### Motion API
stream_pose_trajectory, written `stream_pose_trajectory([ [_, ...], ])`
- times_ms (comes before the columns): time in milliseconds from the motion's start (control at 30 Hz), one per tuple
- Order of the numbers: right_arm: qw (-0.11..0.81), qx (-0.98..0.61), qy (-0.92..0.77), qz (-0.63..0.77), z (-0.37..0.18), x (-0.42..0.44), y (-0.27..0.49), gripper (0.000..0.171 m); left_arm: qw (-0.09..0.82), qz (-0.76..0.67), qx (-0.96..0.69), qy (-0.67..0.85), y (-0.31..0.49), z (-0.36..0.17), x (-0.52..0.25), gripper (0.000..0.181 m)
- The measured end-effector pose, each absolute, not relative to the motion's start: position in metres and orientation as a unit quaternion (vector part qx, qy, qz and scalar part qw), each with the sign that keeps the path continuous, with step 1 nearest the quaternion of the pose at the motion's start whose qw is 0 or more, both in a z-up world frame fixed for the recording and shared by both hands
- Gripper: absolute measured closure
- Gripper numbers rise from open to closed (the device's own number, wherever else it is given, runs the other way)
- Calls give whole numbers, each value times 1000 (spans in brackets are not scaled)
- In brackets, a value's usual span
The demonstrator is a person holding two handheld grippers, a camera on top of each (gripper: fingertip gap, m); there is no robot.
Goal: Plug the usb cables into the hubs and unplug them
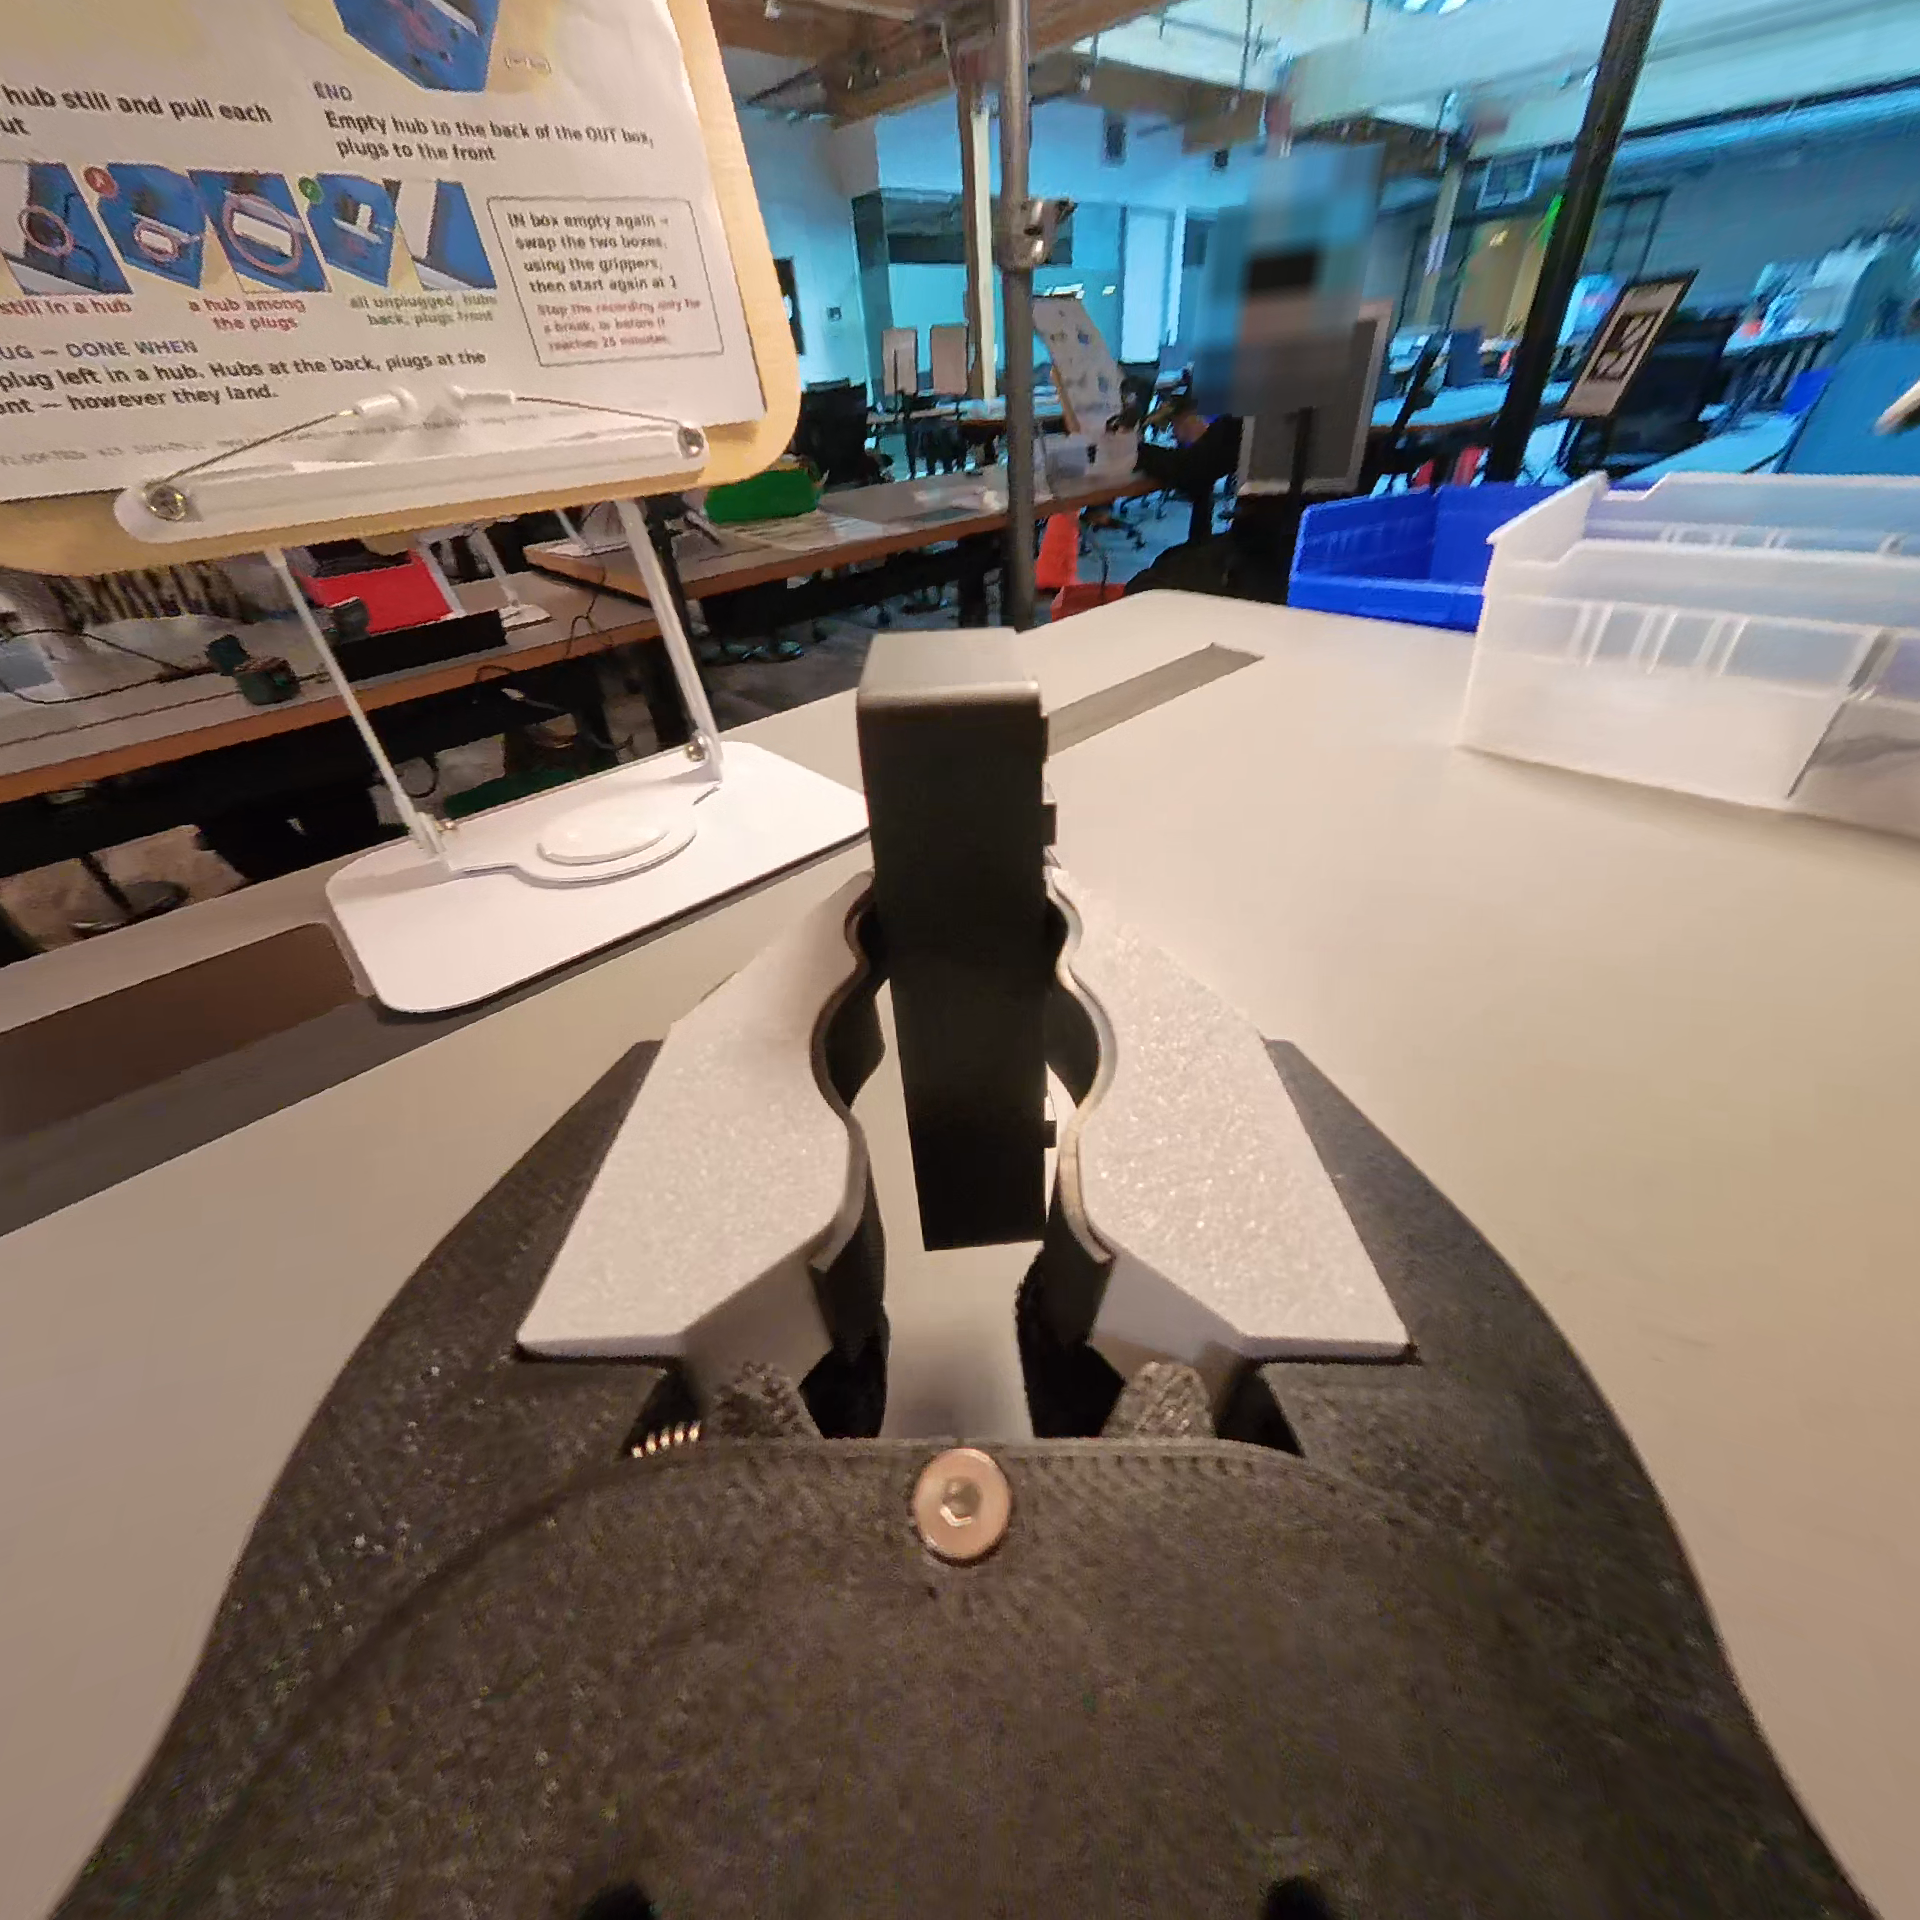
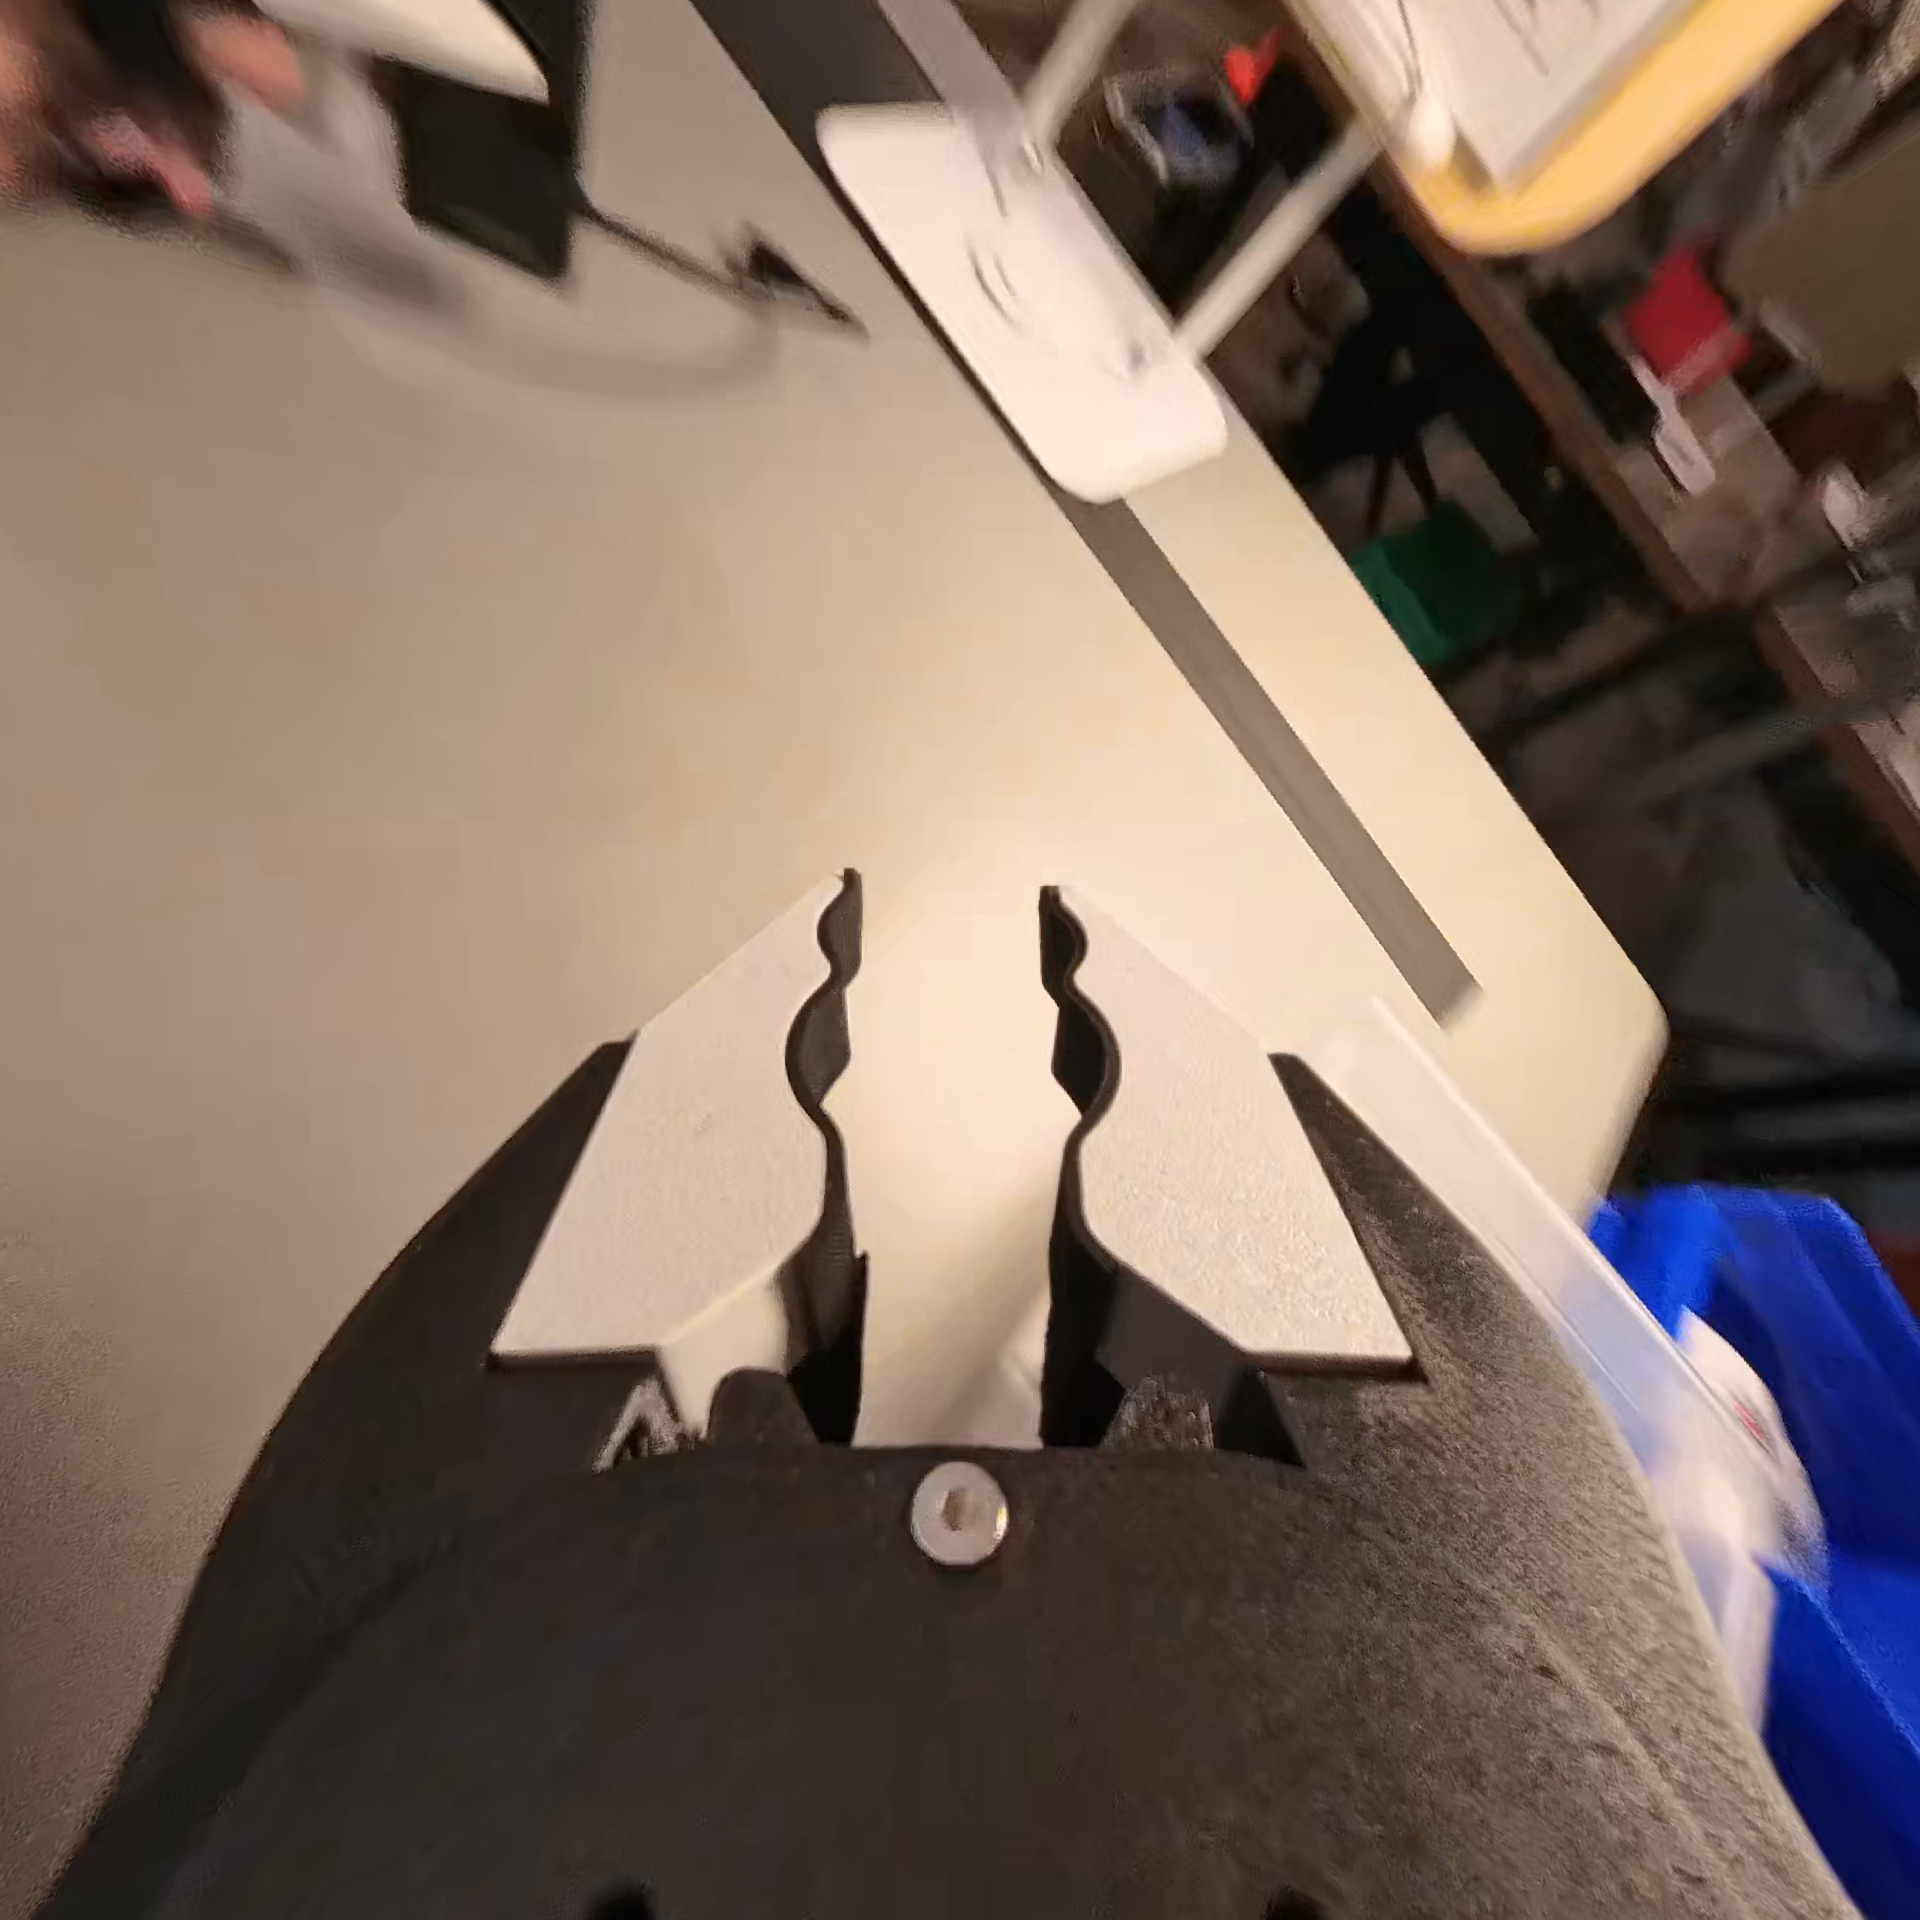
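My left gripper (image 1: 961,894) is shut on a black rectangular USB hub (image 1: 951,790) and holds it on end above the pale table (image 1: 1455,1091). The hub's right side shows small notches. My right gripper (image 2: 949,888) is open and empty, tilted above the bare table (image 2: 416,727). In the blurred right wrist view the left gripper (image 2: 312,208) shows at the top left with the black hub (image 2: 488,177), and a dark cable (image 2: 675,260) trails from it. No plug shows in the left wrist view.
A white stand (image 1: 582,894) holds an instruction sheet (image 1: 364,260) at the table's far left edge. A clear plastic bin (image 1: 1683,644) and a blue bin (image 1: 1382,561) stand at the right. The blue bin (image 2: 1818,1455) also lies by my right gripper. My right fingertips sit around 30 cm from my left ones.
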State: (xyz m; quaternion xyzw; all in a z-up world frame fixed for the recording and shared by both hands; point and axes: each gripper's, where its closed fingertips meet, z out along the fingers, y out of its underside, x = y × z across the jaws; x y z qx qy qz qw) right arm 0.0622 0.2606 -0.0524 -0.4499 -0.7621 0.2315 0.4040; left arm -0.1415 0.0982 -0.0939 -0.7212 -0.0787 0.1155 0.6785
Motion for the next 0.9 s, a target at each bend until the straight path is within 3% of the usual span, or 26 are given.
stream_pose_trajectory([
  [267,429,-351,-722,414,-109,-59,119,138,685,103,-715,-93,88,-88,-134,153],
  [600,101,-521,-540,653,-117,-91,86,140,706,133,-696,-5,97,-81,-110,153],
  [900,-7,-530,-434,728,-102,-81,103,145,747,118,-653,42,99,-67,-92,153],
])
